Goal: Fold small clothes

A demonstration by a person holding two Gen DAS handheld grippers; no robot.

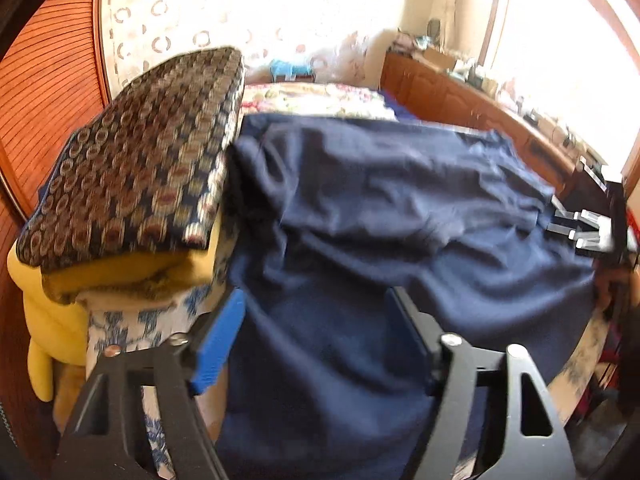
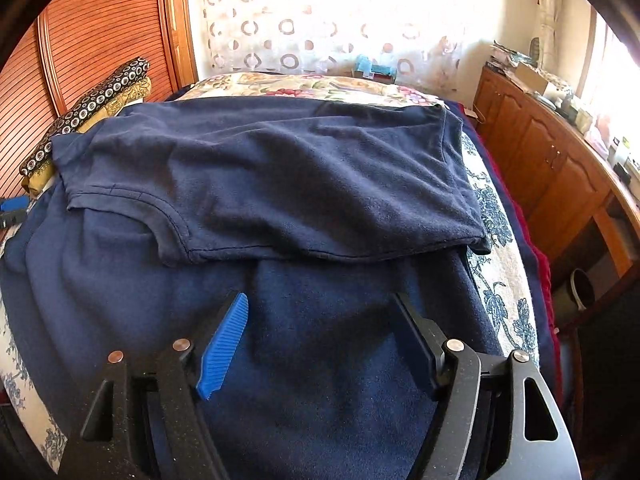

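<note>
A navy T-shirt (image 2: pixel 272 176) lies spread on the bed, its upper half folded down over the lower part so that a sleeve and hem edge run across the middle. My right gripper (image 2: pixel 320 300) hovers open above the near part of the shirt, with only flat cloth below its blue pads. In the left wrist view the same shirt (image 1: pixel 380 200) looks rumpled and blurred. My left gripper (image 1: pixel 317 296) stands open at the shirt's left edge, cloth lying between the fingers without the pads pressing on it. The right gripper (image 1: pixel 588 232) shows at the far right edge.
A stack of folded cloths, patterned fabric (image 1: pixel 136 160) over yellow (image 1: pixel 120 276), sits on the bed's left side. The floral bedcover (image 2: pixel 496 216) shows beyond the shirt. A wooden cabinet (image 2: pixel 552 168) runs along the right and a slatted wardrobe door (image 2: pixel 100 40) stands at the left.
</note>
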